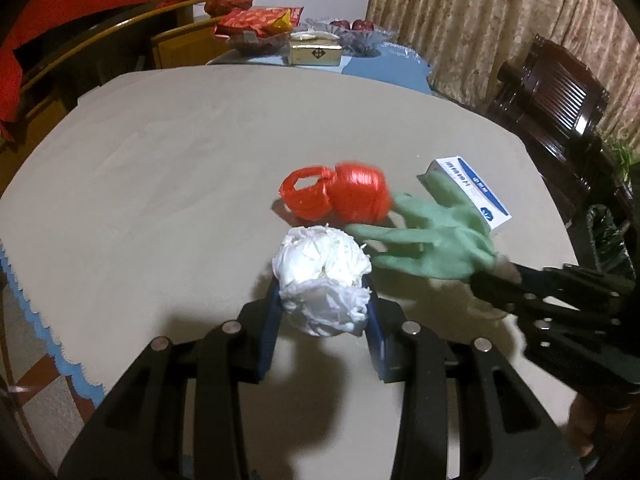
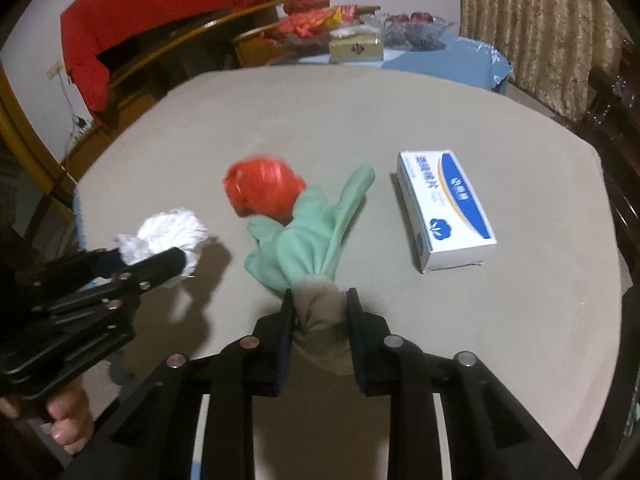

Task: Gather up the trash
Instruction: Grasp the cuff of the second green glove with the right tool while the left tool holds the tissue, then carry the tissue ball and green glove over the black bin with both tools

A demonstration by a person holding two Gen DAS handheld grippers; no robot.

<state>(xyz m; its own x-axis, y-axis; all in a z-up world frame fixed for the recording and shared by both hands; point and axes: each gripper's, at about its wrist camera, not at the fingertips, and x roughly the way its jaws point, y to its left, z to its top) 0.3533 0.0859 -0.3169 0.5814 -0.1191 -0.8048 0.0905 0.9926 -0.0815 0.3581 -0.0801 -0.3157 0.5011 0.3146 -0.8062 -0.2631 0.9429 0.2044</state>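
Two hand-held grippers worked over a round bench [image 2: 360, 120] covered with a grey-beige cloth. Farthest left, the left hand-held gripper [image 1: 324, 300] had its blue-padded jaws closed on a crumpled white plastic bag wad [image 1: 324, 276], which bulged out above and below the pads and was held clear of the cloth. In the right wrist view the same left hand-held gripper [image 2: 160, 258] came in from the left edge, with the white wad [image 2: 172, 236] at its tip and the person's fingers [image 2: 68, 416] wrapped around its handle.

Just beyond the white wad sat a crumpled bright orange-red plastic bag [image 1: 340, 196], bunched into a ball with a looped handle sticking out on its left; it was blurred in both views. It lay close to the tips of a pale green rubber glove [image 2: 308, 232], whose fingers fanned out over the cloth. The right hand-held gripper [image 2: 320, 320] pinched the glove's beige cuff between narrow-set jaws. From the left wrist view, the right hand-held gripper [image 1: 500, 280] reached in from the right with the green glove [image 1: 432, 240] spread ahead of it.

Farther right, a white and blue rectangular cardboard box [image 2: 444, 208] lay flat on the bench, near the glove but apart from it in the right wrist view.

At the far edge of the bench stood a small gold-coloured box [image 2: 356, 50] and red snack packets [image 1: 260, 20].
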